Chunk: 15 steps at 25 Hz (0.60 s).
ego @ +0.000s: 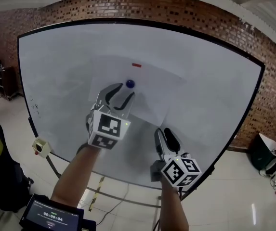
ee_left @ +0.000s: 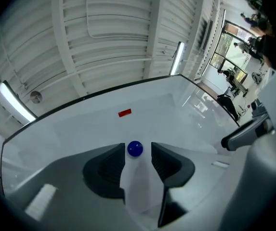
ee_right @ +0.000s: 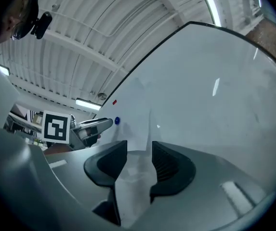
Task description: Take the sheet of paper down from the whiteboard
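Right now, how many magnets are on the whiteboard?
2. The red magnet sits at the paper's top; the blue magnet is just below it, ahead of the left gripper. Others may hide behind it.

Black-framed whiteboard, standing upright. Flat on it, a sheet of paper, its lower corner just ahead of the right gripper. On the sheet, a blue magnet right at the left gripper tips. Red magnet farther up, beyond it.

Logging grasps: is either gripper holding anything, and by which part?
Nothing is held. The left gripper stands open at the blue magnet, the right gripper open near the paper.
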Each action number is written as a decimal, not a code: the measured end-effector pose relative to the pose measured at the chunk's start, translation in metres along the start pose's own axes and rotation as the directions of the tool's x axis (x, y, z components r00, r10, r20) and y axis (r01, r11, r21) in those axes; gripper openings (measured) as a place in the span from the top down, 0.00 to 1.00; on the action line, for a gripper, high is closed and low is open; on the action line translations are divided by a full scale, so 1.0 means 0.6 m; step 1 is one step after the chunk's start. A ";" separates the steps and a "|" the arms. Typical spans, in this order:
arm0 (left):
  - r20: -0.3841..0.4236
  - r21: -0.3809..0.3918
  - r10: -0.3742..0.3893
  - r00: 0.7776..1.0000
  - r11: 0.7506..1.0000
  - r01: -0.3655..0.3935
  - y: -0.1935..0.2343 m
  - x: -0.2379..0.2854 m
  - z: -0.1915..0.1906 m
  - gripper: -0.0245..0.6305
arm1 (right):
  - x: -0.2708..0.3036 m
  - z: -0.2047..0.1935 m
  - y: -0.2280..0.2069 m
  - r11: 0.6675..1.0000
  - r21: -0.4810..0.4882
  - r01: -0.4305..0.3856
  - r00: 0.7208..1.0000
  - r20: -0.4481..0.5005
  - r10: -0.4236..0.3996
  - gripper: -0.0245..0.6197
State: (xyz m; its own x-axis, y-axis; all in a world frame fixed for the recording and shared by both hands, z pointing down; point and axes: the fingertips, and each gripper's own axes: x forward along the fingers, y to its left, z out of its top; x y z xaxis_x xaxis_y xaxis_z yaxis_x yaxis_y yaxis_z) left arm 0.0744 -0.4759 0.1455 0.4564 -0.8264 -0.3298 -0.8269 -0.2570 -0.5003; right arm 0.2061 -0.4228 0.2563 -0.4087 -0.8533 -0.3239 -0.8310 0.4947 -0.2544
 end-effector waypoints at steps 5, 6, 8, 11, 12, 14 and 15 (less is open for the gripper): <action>-0.025 -0.016 -0.001 1.000 1.000 0.000 0.004 0.059 0.003 0.69 | 0.031 0.005 -0.033 0.996 0.070 -0.057 0.998 -0.020 0.058 0.69; -0.027 -0.020 -0.003 1.000 1.000 0.002 0.007 0.059 0.006 0.69 | 0.034 0.006 -0.029 0.996 0.066 -0.065 0.997 -0.026 0.067 0.69; -0.038 -0.016 -0.014 0.999 1.000 0.013 0.003 0.059 0.009 0.69 | 0.040 0.006 -0.022 0.994 0.066 -0.082 0.996 -0.042 0.084 0.69; -0.052 -0.004 -0.022 0.998 1.000 0.022 -0.009 0.060 0.008 0.70 | 0.049 0.007 -0.016 0.988 0.106 -0.116 0.991 -0.051 0.122 0.69; -0.053 -0.001 -0.023 0.998 1.000 0.023 -0.011 0.060 0.007 0.71 | 0.052 0.007 -0.014 0.984 0.121 -0.127 0.990 -0.050 0.134 0.70; -0.048 0.001 -0.021 0.999 1.000 0.021 -0.014 0.059 0.008 0.73 | 0.058 0.010 -0.013 0.979 0.151 -0.140 0.988 -0.039 0.147 0.70; -0.044 0.002 -0.018 0.999 1.000 0.018 -0.015 0.058 0.010 0.73 | 0.062 0.014 -0.015 0.976 0.166 -0.143 0.988 -0.027 0.149 0.73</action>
State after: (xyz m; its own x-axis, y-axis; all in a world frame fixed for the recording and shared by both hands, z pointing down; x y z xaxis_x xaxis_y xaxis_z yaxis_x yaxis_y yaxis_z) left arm 0.0997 -0.4997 0.1337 0.4559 -0.8430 -0.2853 -0.8179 -0.2704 -0.5079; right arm 0.2016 -0.4574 0.2392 -0.5379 -0.7741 -0.3338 -0.6899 0.6318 -0.3533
